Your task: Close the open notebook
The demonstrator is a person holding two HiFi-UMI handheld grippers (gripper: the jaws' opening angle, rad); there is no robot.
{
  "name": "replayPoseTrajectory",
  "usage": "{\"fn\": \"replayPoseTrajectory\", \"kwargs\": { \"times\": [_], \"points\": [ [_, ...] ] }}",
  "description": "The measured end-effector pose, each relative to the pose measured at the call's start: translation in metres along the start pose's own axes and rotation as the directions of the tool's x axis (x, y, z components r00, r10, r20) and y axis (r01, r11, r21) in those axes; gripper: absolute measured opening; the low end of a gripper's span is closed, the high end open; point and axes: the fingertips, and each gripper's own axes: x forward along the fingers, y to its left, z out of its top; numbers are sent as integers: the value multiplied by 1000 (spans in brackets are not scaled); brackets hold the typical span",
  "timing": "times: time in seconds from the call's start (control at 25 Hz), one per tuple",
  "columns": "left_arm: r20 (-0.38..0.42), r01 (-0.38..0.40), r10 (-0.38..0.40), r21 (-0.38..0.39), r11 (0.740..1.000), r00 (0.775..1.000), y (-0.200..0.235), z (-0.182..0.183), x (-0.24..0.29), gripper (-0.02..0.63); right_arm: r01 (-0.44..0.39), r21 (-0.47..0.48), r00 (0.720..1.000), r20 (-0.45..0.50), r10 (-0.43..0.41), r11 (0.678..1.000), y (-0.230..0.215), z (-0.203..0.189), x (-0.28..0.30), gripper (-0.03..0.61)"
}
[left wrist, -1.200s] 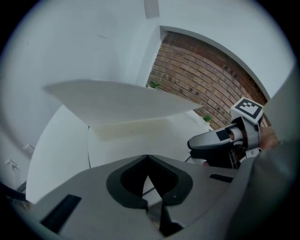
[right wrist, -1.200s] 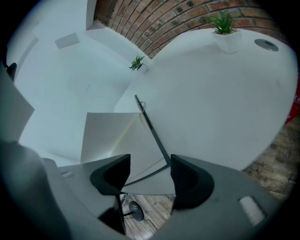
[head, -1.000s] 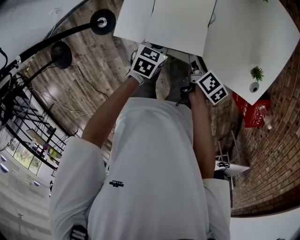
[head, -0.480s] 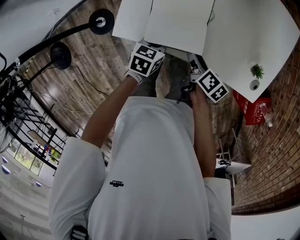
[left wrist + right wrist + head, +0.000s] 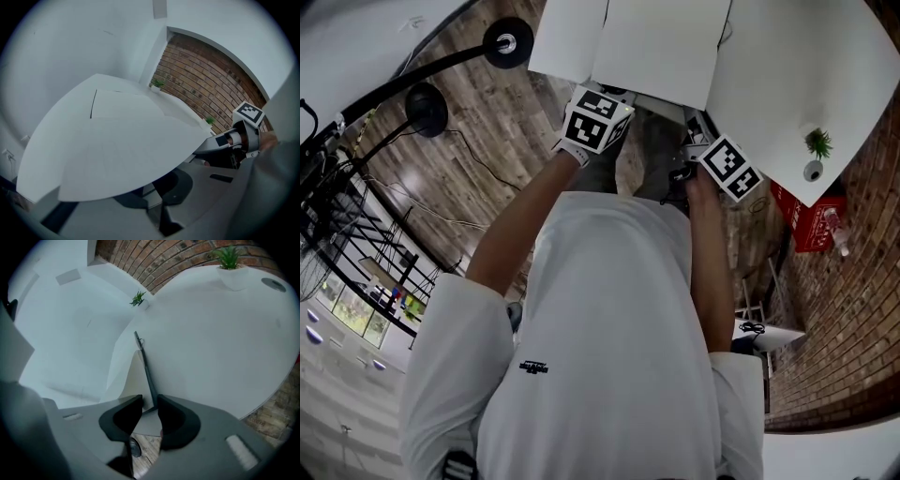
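Note:
The open notebook (image 5: pixel 656 47) lies on the white table (image 5: pixel 797 75), its near edge in front of me. My left gripper (image 5: pixel 614 94) reaches under that near edge. In the left gripper view a big white page (image 5: pixel 117 145) arches over the left gripper (image 5: pixel 157 197) and hides its tips. My right gripper (image 5: pixel 698 131) is at the notebook's right corner. Its jaws are closing around the thin dark cover edge (image 5: pixel 145 366), which stands raised between them in the right gripper (image 5: pixel 150 411), with a slim gap left. A pale page (image 5: pixel 119 366) curls up beside it.
Small potted plants (image 5: pixel 229 258) (image 5: pixel 138 298) stand along the table's far edge by a brick wall (image 5: pixel 211 84). A red box (image 5: pixel 806 220) sits on the floor at the right. Black lamp stands (image 5: pixel 506 42) are on the wooden floor at the left.

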Motion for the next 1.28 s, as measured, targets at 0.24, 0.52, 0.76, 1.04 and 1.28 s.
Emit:
{"fn": "replayPoseTrajectory", "kwargs": {
  "times": [0.24, 0.52, 0.76, 1.04, 1.28],
  "points": [
    [13, -19, 19, -2, 1000, 1000, 1, 1, 0, 9, -39, 76, 999, 20, 38, 996, -2, 2, -2, 75],
    [17, -37, 37, 23, 999, 999, -6, 1, -4, 9, -45, 13, 999, 25, 44, 999, 9, 5, -11, 33],
    [22, -42, 41, 26, 999, 999, -17, -3, -16, 9, -97, 9, 995, 30, 96, 995, 21, 10, -20, 31],
    [62, -40, 39, 11, 999, 997, -27, 1, -39, 9, -156, 25, 987, 46, 155, 987, 41, 19, -30, 31],
    [85, -62, 60, 28, 998, 995, -28, 6, -56, 9, -209, 41, 977, 58, 206, 977, 64, 30, -35, 29]
  ]
}}
